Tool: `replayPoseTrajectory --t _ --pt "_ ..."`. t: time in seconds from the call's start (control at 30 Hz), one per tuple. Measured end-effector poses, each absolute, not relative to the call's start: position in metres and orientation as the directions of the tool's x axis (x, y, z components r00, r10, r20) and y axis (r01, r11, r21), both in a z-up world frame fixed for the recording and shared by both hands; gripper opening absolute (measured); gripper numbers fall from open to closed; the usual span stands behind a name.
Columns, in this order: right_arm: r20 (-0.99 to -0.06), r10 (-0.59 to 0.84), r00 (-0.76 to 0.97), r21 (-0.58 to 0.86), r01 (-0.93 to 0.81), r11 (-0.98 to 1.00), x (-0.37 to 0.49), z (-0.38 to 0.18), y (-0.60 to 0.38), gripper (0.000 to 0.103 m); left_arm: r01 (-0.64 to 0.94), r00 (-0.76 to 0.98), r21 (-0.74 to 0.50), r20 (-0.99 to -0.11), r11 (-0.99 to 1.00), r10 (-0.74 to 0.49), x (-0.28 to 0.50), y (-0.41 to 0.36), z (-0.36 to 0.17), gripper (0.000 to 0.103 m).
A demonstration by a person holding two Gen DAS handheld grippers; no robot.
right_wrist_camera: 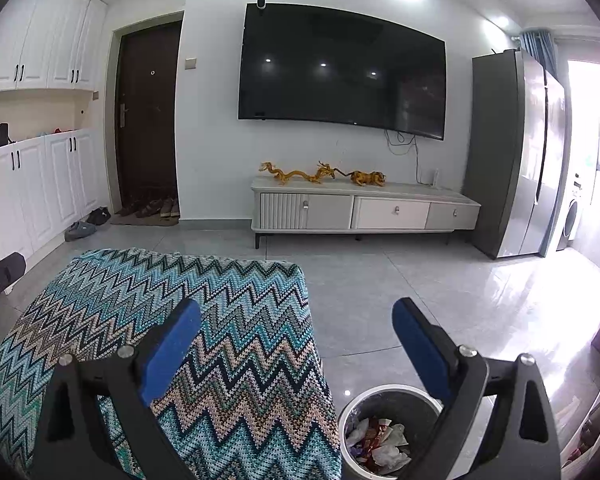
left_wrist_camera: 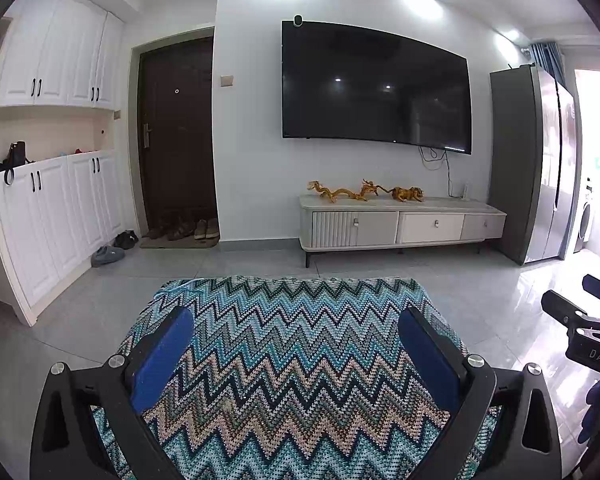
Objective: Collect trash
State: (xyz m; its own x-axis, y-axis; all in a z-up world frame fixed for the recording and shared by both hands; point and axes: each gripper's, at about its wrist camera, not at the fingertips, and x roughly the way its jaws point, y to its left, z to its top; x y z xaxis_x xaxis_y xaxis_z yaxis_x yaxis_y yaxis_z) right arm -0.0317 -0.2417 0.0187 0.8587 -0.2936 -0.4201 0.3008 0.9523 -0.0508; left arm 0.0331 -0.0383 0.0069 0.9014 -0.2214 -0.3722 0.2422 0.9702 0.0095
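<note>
Over the zigzag-patterned bench, left gripper with blue fingers spread and empty, right gripper likewise released, trash bin on the floor just right of the bench, crumpled wrappers inside, television on far wall.

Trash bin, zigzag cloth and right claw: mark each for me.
trash bin [right_wrist_camera: 392, 394]: right wrist view, on the far white rim.
zigzag cloth [right_wrist_camera: 236, 360]: right wrist view, on the middle of its top surface.
right claw [right_wrist_camera: 298, 316]: right wrist view, midway between the blue fingertips, open.
</note>
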Motion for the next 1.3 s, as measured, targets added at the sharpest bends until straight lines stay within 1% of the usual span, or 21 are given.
replayPoseTrajectory --t 0.53,1.3 --pt "-0.400 -0.308 0.863 -0.046 0.317 0.947 -0.0364 0.0218 -0.2441 0.097 0.215 0.913 0.022 -0.359 0.976 -0.193 0.0318 -0.0341 0.0101 0.103" --pt "-0.371 -0.319 0.872 -0.076 0.314 0.946 -0.0396 0.0236 -0.2391 0.097 0.189 0.922 0.020 -0.348 0.982 -0.170 0.0321 -0.0299 0.0131 0.103"
